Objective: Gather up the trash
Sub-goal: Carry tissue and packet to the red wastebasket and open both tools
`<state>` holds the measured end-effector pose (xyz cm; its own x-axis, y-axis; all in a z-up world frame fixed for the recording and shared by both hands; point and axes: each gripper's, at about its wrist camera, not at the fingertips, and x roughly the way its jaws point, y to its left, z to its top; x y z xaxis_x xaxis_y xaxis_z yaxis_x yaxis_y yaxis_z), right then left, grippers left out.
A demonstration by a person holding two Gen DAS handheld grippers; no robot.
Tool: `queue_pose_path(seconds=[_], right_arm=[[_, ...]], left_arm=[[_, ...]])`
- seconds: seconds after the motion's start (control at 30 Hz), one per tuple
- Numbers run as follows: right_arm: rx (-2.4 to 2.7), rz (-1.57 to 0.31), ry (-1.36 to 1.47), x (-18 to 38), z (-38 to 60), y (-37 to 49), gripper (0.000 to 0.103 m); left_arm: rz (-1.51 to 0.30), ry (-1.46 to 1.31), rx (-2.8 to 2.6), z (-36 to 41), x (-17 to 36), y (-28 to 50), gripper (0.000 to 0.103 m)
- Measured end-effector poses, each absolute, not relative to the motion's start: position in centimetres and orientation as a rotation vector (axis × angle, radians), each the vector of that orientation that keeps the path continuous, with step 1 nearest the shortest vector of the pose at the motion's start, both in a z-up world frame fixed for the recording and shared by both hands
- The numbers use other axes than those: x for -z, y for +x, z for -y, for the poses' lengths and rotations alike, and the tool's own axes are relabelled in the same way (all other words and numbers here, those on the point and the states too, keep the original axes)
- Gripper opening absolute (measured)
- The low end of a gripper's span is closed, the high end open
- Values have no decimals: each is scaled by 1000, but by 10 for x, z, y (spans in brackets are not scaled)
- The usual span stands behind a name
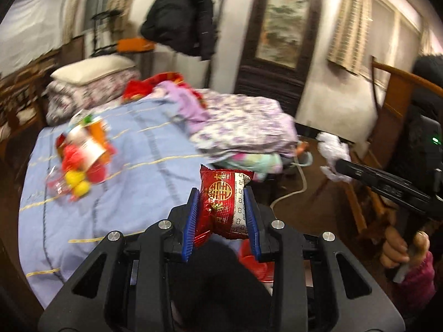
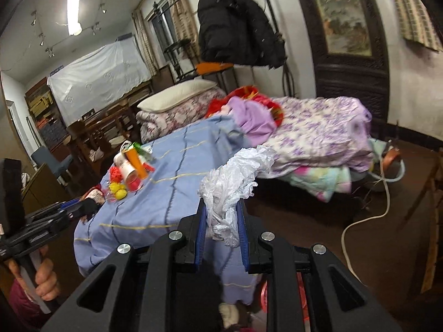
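My left gripper (image 1: 221,189) is shut on a red snack packet (image 1: 224,207) with a gold emblem, held upright between the blue pads above the bed's near corner. My right gripper (image 2: 222,203) is shut on a crumpled white plastic bag (image 2: 238,171). Each wrist view shows the other gripper at its edge: the right gripper (image 1: 339,164) with the white plastic (image 1: 332,146), and the left gripper (image 2: 88,204) with the red packet (image 2: 95,195). More trash (image 1: 83,149) lies on the blue bedsheet (image 1: 138,193): a white tube, an orange pack, red and yellow bits (image 2: 130,168).
Folded floral quilts (image 2: 318,127) and a pillow (image 2: 177,94) fill the bed's far side. A white cable (image 2: 360,221) runs over the dark floor. A wooden chair (image 1: 393,105) stands right. Something red (image 1: 254,262), partly hidden, sits below the grippers. A hand (image 1: 396,249) holds the right handle.
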<state>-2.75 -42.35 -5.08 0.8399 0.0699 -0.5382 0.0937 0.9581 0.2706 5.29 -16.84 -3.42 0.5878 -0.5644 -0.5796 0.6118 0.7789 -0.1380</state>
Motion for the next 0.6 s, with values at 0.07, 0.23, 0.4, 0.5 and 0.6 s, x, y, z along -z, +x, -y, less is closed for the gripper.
queue_pose_path(seconds=[0.07,0.23,0.4,0.5,0.6], right_arm=[[24,-557,300,48,435,-37,21],[42,-549,313,53,455,-49,21],[76,-586,369,76,481,-48,21],[90,-634,416,100,495,-42,21],[117,-703,461,136,512,-32,23]], left_arm=[[-638,88,718,182,28,40,33],[-641,138,793,224,15,20,33],[-638,169,838,247,16,11,33],[-669,158,851,253,28,19,33],[-706,161,842,254,42,30,33]])
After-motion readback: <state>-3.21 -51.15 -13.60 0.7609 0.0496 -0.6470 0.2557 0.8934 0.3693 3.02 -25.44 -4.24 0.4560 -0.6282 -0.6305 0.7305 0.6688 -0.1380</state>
